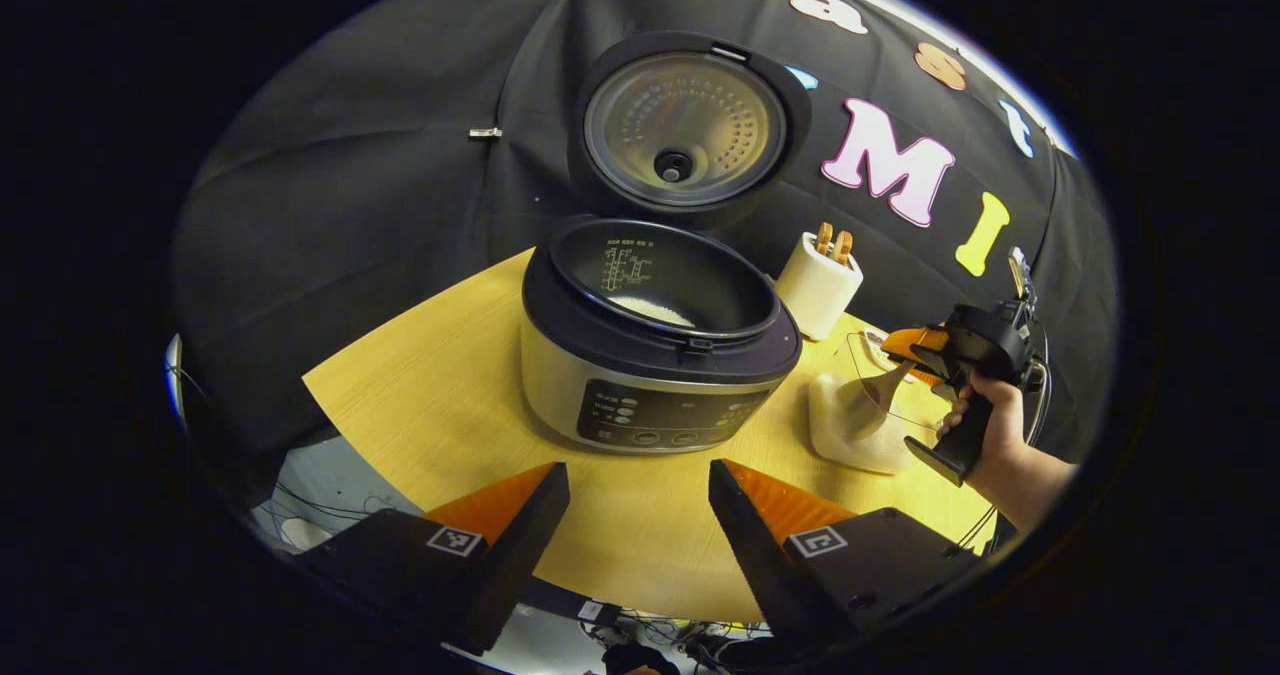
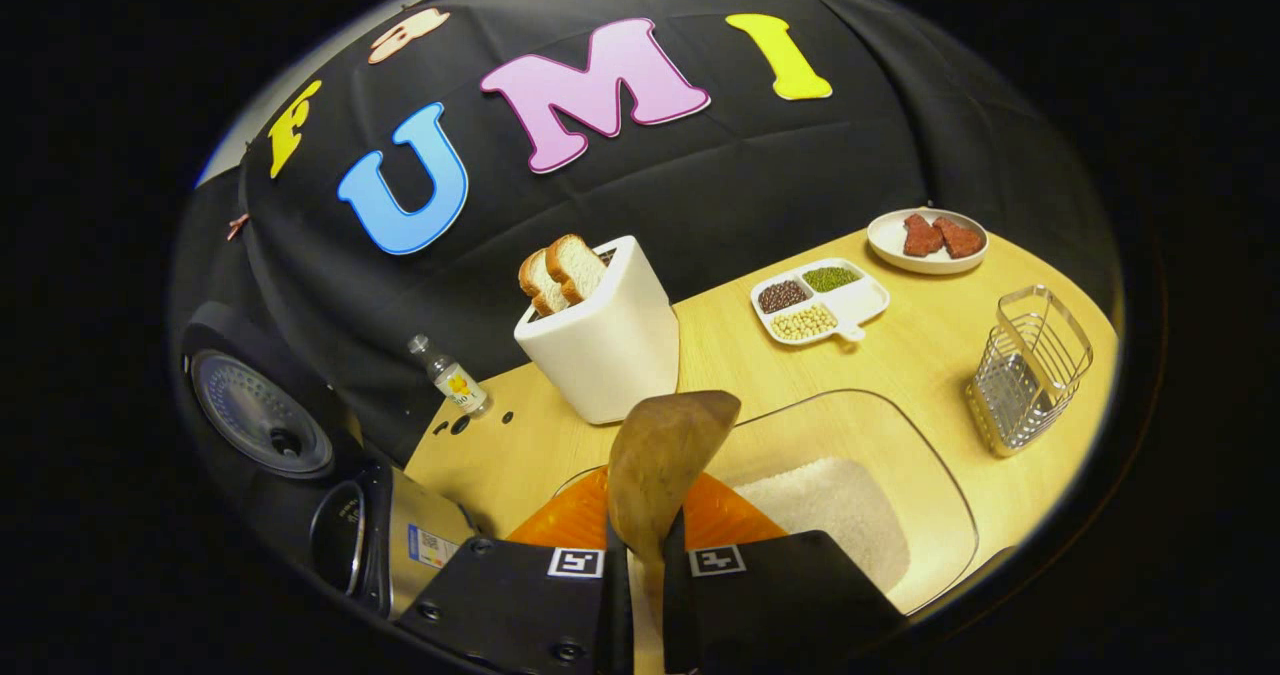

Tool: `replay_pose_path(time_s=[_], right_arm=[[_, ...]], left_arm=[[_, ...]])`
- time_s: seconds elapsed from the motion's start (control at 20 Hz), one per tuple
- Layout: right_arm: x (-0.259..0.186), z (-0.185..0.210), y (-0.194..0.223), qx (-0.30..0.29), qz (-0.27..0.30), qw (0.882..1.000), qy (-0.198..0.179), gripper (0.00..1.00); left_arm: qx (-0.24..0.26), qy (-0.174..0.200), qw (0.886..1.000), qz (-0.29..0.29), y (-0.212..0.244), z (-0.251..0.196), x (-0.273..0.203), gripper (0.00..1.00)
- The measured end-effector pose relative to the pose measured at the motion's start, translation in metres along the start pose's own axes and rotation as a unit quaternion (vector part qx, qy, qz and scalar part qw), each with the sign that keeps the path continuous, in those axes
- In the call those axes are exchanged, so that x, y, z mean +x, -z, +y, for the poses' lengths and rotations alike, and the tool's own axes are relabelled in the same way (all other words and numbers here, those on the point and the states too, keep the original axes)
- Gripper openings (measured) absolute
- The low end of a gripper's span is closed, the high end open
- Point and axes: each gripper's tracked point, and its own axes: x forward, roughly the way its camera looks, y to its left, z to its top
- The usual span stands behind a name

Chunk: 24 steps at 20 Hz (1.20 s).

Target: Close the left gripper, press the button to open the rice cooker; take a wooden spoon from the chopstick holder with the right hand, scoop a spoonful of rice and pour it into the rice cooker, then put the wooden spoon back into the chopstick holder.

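The rice cooker (image 1: pixel 650 355) stands open on the wooden table, its lid (image 1: pixel 685 130) upright and a little white rice in the inner pot. My left gripper (image 1: pixel 638 470) hovers open in front of it, holding nothing. My right gripper (image 2: pixel 645 545) is shut on the handle of the wooden spoon (image 2: pixel 660 455), whose bowl points up and forward with no rice on the face I see. The spoon is above a clear container of rice (image 2: pixel 830 510). In the left gripper view, a hand holds the right gripper (image 1: pixel 925 355) over that container (image 1: pixel 865 425). The wire chopstick holder (image 2: pixel 1030 370) stands at the right.
A white toaster (image 2: pixel 600 345) with two bread slices stands behind the container. A small bottle (image 2: pixel 450 375) sits near the cooker (image 2: pixel 400 540). A divided dish of beans (image 2: pixel 820 300) and a plate with red pieces (image 2: pixel 927 238) lie farther back on the right.
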Motion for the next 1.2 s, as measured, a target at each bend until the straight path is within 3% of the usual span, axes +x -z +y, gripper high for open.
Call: replay_pose_path(time_s=[0.3, 0.65, 0.85, 1.2], right_arm=[[-0.008, -0.005, 0.002, 0.062, 0.025, 0.998, 0.008, 0.16], [-0.028, -0.051, -0.019, 0.113, 0.014, 0.992, 0.052, 0.16], [-0.042, -0.068, -0.043, 0.172, -0.003, 0.983, 0.064, 0.16], [-0.064, -0.042, -0.072, 0.239, 0.005, 0.97, 0.039, 0.16]], left_arm=[[0.019, 0.013, 1.0, -0.011, -0.02, -0.009, 0.001, 0.95], [0.041, 0.031, 0.998, -0.027, -0.041, -0.022, -0.002, 0.95], [0.049, 0.038, 0.997, -0.035, -0.05, -0.022, -0.011, 0.95], [0.055, 0.04, 0.996, -0.059, -0.066, -0.016, -0.024, 0.95]])
